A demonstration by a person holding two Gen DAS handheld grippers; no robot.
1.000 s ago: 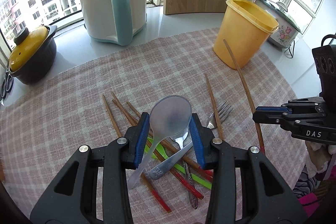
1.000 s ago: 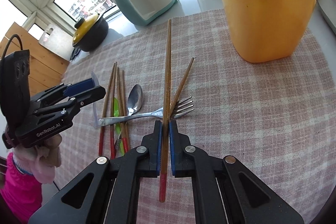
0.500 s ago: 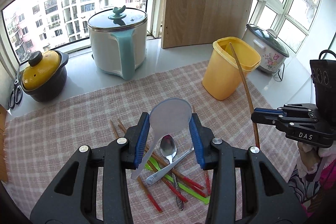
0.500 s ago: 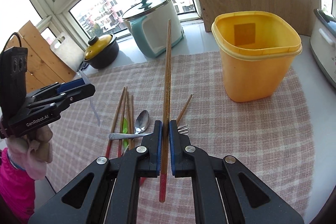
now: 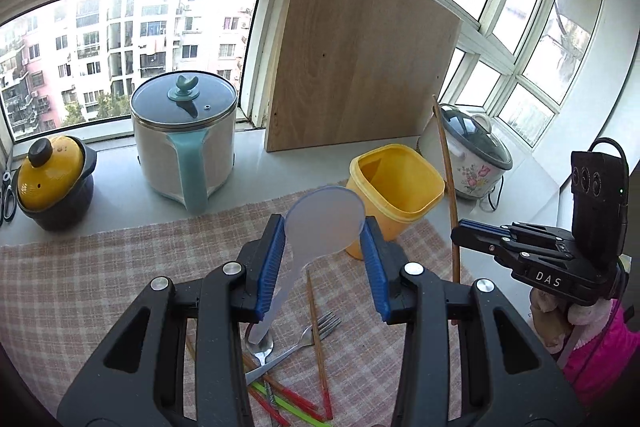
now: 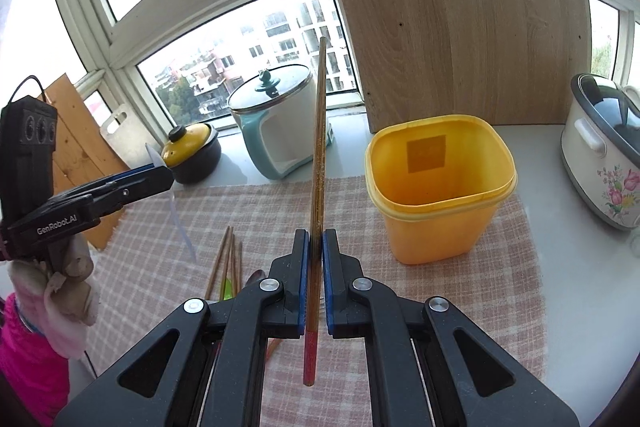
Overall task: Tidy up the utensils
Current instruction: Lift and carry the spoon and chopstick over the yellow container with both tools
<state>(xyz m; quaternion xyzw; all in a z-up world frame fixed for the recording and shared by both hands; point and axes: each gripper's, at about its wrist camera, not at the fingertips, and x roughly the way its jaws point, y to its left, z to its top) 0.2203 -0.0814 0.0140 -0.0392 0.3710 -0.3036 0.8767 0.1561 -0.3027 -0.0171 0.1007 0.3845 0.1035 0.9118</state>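
My left gripper (image 5: 323,235) is shut on the round bowl of a translucent plastic spoon (image 5: 320,223), held high above the cloth with its handle hanging down. My right gripper (image 6: 314,239) is shut on a wooden chopstick (image 6: 318,147) with a red end, which points up and away. An empty yellow tub (image 6: 438,183) stands on the checked cloth (image 6: 440,307), ahead and to the right of the chopstick. In the left wrist view the yellow tub (image 5: 396,187) is just beyond the spoon. A fork (image 5: 308,337), a metal spoon (image 5: 260,347) and several chopsticks (image 5: 318,327) lie on the cloth below.
A white and teal electric pot (image 5: 184,139), a dark pot with a yellow lid (image 5: 52,179), a leaning wooden board (image 5: 360,75) and a flowered rice cooker (image 5: 476,159) stand along the windowsill. A person's pink sleeve (image 5: 600,347) is at the right.
Both grippers have risen well above the cloth and tilted up, carrying the plastic spoon and the chopstick. The utensil pile has dropped lower in both views; the tub's inside is now visible.
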